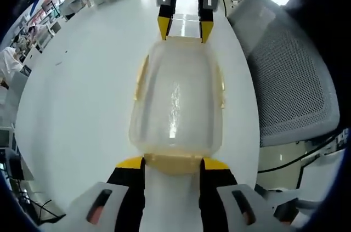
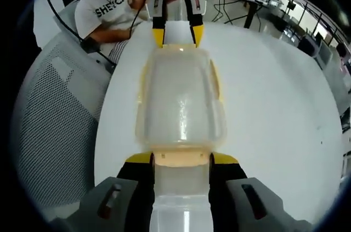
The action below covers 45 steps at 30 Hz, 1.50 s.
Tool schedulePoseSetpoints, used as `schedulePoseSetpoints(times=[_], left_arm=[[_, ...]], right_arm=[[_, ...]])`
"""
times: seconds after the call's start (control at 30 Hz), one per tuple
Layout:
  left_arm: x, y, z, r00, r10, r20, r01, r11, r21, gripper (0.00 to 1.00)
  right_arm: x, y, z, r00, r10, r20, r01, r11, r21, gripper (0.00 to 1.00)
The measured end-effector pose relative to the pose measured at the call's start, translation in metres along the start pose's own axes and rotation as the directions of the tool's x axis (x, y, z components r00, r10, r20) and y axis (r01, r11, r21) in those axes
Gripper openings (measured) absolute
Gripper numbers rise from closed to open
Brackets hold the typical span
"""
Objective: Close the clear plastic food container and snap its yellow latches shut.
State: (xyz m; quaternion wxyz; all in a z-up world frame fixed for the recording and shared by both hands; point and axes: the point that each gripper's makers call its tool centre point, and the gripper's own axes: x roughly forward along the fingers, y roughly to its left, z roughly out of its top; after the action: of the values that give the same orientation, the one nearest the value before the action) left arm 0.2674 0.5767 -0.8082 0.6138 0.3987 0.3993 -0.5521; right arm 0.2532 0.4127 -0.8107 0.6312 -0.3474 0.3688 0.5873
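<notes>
While the clear plastic container (image 1: 176,103) lies lengthwise on the white table (image 1: 82,95), we have one gripper at each of its short ends. Seen from the left gripper view, our left gripper (image 1: 172,164) has its yellow-tipped jaws spread apart on either side of the near end latch (image 1: 173,162), a pale yellow flap at the container's rim; the jaws look released, not clamped on anything, with the tips just beside the flap's corners. At the far end of that same view our right gripper (image 1: 185,29) comes in from the top, its two yellow tips apart and just touching or nearly touching the far rim; we cannot tell which. From the right gripper view, the container (image 2: 181,103) runs away from us with its lid on, and the near latch (image 2: 181,158) sits between the open jaws of the right gripper (image 2: 181,159). Our left gripper (image 2: 177,34) shows at the far end there, jaws likewise parted. Pale yellow side latches (image 2: 218,84) show along the long edges; whether they are snapped down we cannot tell. A grey mesh chair (image 1: 285,78) stands beside the table, and a seated person in a white shirt (image 2: 107,15) is behind it.
</notes>
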Motion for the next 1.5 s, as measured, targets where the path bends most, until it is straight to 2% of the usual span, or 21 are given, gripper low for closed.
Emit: schedulePoseSetpoints(times=[0.3, 0.63, 1.1, 1.5], left_arm=[[-0.011, 0.005, 0.006, 1.0, 0.001, 0.016, 0.0, 1.0, -0.023, 0.33], [-0.017, 0.01, 0.012, 0.999, 0.009, 0.031, -0.008, 1.0, -0.013, 0.33], [-0.02, 0.013, 0.015, 0.999, 0.01, 0.034, -0.009, 1.0, -0.014, 0.33], [-0.016, 0.014, 0.023, 0.999, 0.019, 0.048, -0.018, 1.0, -0.017, 0.33]], right_arm=[[-0.017, -0.007, 0.007, 1.0, -0.008, 0.004, 0.008, 1.0, -0.001, 0.34], [-0.023, -0.01, 0.008, 1.0, -0.015, -0.007, 0.015, 1.0, 0.004, 0.34], [-0.028, -0.012, 0.009, 1.0, -0.016, -0.012, 0.016, 1.0, 0.012, 0.34], [-0.033, -0.014, 0.002, 0.999, -0.021, -0.024, 0.022, 1.0, 0.01, 0.34]])
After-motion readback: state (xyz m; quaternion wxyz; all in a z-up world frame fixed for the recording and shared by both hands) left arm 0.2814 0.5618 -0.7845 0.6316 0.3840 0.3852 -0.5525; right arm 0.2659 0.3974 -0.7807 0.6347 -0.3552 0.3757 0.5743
